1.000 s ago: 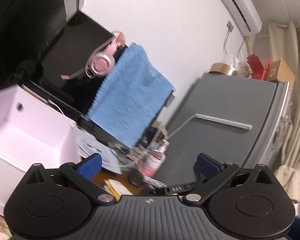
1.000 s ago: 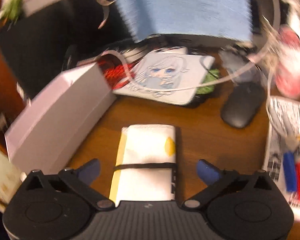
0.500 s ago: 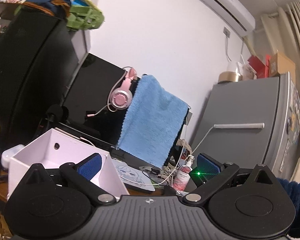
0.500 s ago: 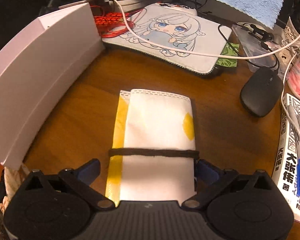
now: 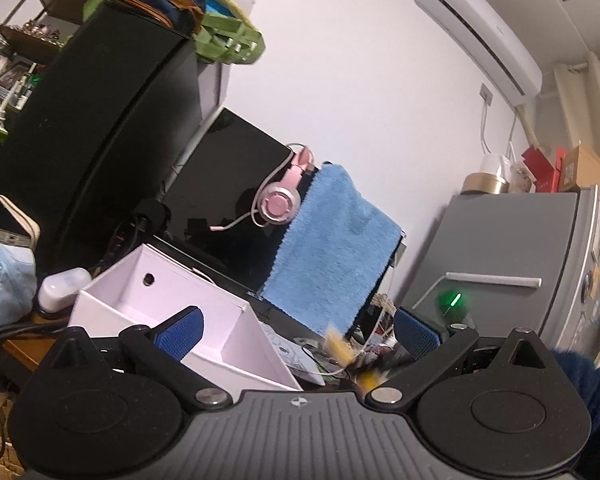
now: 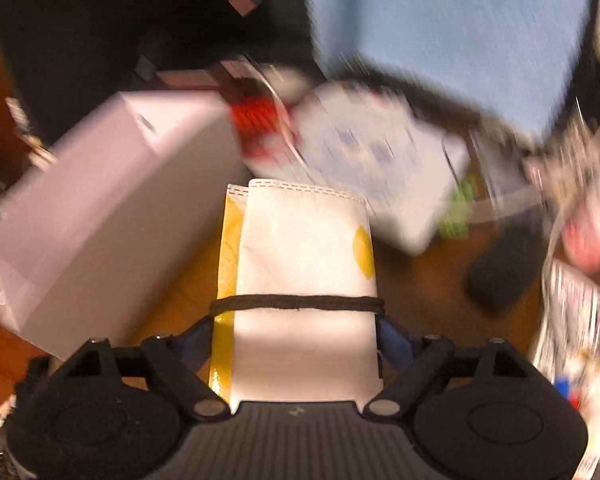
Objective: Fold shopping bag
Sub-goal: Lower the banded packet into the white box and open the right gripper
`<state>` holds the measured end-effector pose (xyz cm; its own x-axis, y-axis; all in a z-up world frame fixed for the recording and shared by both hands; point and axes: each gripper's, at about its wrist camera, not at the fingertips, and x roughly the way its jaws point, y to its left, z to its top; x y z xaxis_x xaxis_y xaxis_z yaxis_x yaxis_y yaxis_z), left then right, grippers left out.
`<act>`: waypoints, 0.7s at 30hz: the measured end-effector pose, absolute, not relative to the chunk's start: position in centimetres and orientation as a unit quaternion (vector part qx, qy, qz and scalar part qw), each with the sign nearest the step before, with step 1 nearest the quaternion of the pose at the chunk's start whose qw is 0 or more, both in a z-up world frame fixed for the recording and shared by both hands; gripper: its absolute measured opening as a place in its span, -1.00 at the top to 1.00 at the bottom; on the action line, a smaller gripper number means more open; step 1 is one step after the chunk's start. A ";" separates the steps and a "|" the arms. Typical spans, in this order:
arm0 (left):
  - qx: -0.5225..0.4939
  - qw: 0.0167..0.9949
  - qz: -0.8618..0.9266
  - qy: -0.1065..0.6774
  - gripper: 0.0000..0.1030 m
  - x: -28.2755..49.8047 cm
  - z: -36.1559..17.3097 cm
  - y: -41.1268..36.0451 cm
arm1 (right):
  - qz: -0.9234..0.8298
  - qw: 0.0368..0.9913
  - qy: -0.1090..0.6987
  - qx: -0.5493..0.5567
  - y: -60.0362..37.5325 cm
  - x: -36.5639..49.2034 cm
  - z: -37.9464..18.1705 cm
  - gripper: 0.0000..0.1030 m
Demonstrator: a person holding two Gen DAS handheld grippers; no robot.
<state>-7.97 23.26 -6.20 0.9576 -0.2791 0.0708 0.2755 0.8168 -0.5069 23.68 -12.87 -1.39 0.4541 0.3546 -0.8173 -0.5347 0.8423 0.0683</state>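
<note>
The folded shopping bag (image 6: 300, 248) is a white and yellow bundle with a black elastic band (image 6: 296, 303) around it. It lies lengthwise between the fingers of my right gripper (image 6: 296, 342), which is shut on its two long sides. The bag looks sharp while the desk behind it is smeared with motion. My left gripper (image 5: 298, 330) is held up in the air, open and empty, its blue pads (image 5: 180, 330) wide apart, pointing at the monitor and wall. The left wrist view does not show the bag.
A white open box (image 5: 160, 304) stands left of the bag on the wooden desk (image 6: 420, 288). A blue towel (image 5: 332, 256) and pink headset (image 5: 280, 200) hang on the monitor. A black mouse (image 6: 504, 276), printed mouse pad (image 6: 372, 152) and grey fridge (image 5: 520, 248) lie right.
My right gripper has shut on the banded bag, and its view is now blurred by movement. The left gripper's view has shifted and tilted; it stays open.
</note>
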 end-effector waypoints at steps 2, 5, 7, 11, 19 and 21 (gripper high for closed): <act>-0.268 0.953 -0.138 0.001 -0.99 -8.2 -6.4 23.7 | 0.304 0.854 0.406 -0.118 -10.4 22.7 2.7 -0.65; -0.272 0.954 -0.125 0.001 -0.99 -8.6 -6.8 24.3 | 0.378 0.849 0.337 -0.153 -5.3 21.6 7.7 -0.65; -0.274 0.954 -0.119 0.001 -0.99 -8.9 -6.9 24.7 | 0.426 0.829 0.312 -0.184 -1.2 21.3 9.3 -0.65; -0.270 0.957 -0.111 -0.005 -0.99 -9.7 -7.1 25.4 | 0.470 0.773 0.334 -0.264 7.5 22.1 7.5 -0.65; -0.234 0.969 -0.084 -0.016 -0.99 -10.8 -7.4 25.8 | 0.439 0.681 0.415 -0.414 17.5 26.4 -4.1 -0.65; -0.220 0.973 -0.070 -0.010 -0.99 -10.7 -7.6 25.7 | 0.440 0.660 0.416 -0.444 18.2 26.1 -6.3 -0.65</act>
<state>-10.66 25.71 -7.64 0.9899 -0.1328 0.0499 0.1414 0.8934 -0.4265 26.07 18.19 -6.31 0.2666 0.2121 -0.9402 -0.9508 0.2176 -0.2205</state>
